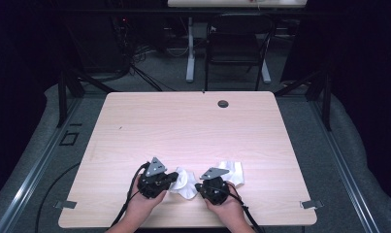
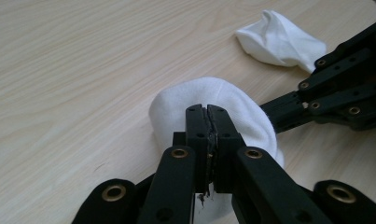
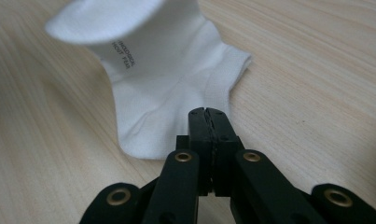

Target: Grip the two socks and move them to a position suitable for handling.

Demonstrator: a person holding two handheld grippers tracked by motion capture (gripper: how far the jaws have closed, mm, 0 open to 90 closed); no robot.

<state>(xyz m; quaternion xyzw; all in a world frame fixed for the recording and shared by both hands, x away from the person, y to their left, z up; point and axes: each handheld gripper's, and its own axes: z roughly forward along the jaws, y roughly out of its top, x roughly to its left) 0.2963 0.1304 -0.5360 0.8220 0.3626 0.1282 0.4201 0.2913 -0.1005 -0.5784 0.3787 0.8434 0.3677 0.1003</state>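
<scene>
A white sock [image 1: 186, 183] lies bunched near the table's front edge, between my two grippers. My left gripper [image 2: 207, 112] is shut on its near side, and the cloth bulges up beyond the jaws [image 2: 209, 95]. My right gripper [image 3: 207, 114] is shut on the sock's edge [image 3: 167, 93], which carries small printed lettering. In the left gripper view the right gripper [image 2: 269, 109] reaches in from the right and meets the same sock. In the high view the left gripper [image 1: 176, 178] and right gripper [image 1: 199, 187] face each other. A second white sock [image 1: 232, 172] lies flat just beyond the right gripper.
The light wooden table [image 1: 183, 126] has a round cable hole [image 1: 223, 103] near its far edge. A dark chair [image 1: 234, 46] and a white table leg [image 1: 190, 48] stand on the floor beyond. The second sock [image 2: 281, 39] lies crumpled at the upper right of the left gripper view.
</scene>
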